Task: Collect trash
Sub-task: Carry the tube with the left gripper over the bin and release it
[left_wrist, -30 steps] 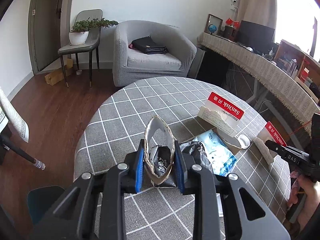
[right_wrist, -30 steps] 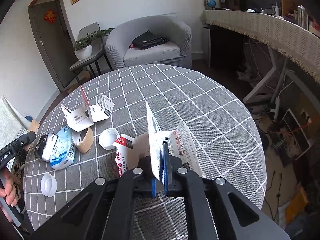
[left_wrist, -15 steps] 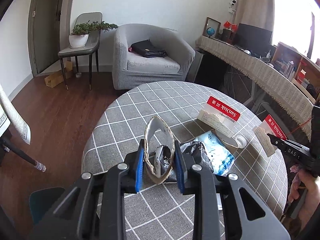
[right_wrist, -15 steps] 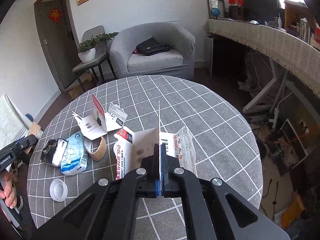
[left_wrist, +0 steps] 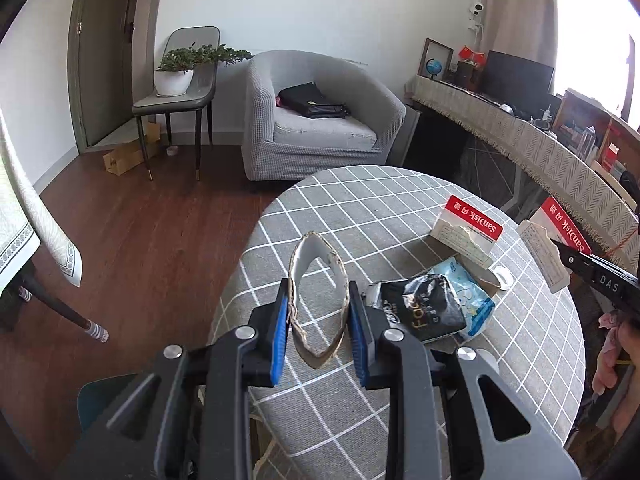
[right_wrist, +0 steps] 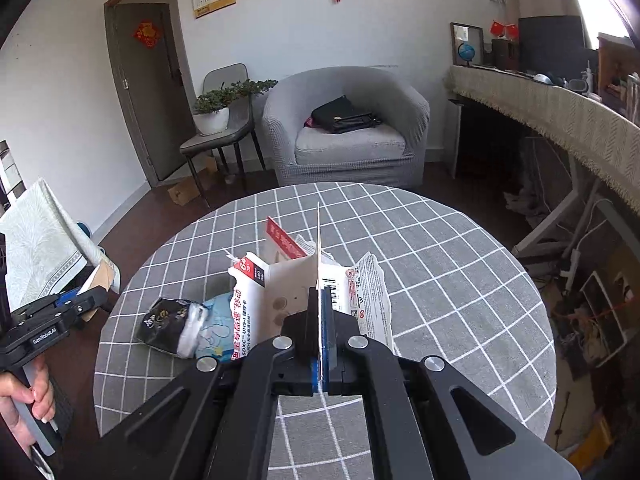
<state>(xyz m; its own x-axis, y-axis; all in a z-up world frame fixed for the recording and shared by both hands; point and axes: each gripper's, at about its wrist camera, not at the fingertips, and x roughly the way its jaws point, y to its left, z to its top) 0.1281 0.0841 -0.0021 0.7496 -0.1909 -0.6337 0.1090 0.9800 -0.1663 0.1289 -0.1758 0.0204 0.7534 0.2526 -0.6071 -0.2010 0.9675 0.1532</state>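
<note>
– Over the near-left edge of the table (left_wrist: 360,208), clear of the pile now. Lifted and swung left within the last second; hung right above the black packet (left_wrist: 424,312) before that.

– Held by what?

– Left gripper (left_wrist: 318,308), blue pads pressed on both sides of the cardboard ring (left_wrist: 316,354), squashing it to an oval. Off the cloth entirely.

– And on the other side?

– Right gripper (right_wrist: 320,308), jaws pinched tight on a flap of torn card packaging (right_wrist: 276,296). Raised as well: lower and nearer the cloth a second ago, now carried well above it.

– Meaning for the job?

– Probably two pieces picked up and on their way to wherever the rubbish goes. No bin visible in either view, so can't say where.

– Left behind, counted?

– One black packet. One blue-and-white packet (left_wrist: 476,300) touching it. One red-topped card package (left_wrist: 466,232) standing behind those. One white cap (left_wrist: 502,276) just beside a brown cardboard piece, itself partly hidden. Possibly a second white cap behind the left gripper; too covered to confirm.

– Totals by kind?

– Card packages: two, one held and one on the table. Packets: two. Cardboard rings: one for certain, the held one. Caps: one sure, maybe two.

– So, roughly?

– Two in hand, four or five to go. Light, floppy stuff by the look of it; likely to need only gentle pinches.
</note>
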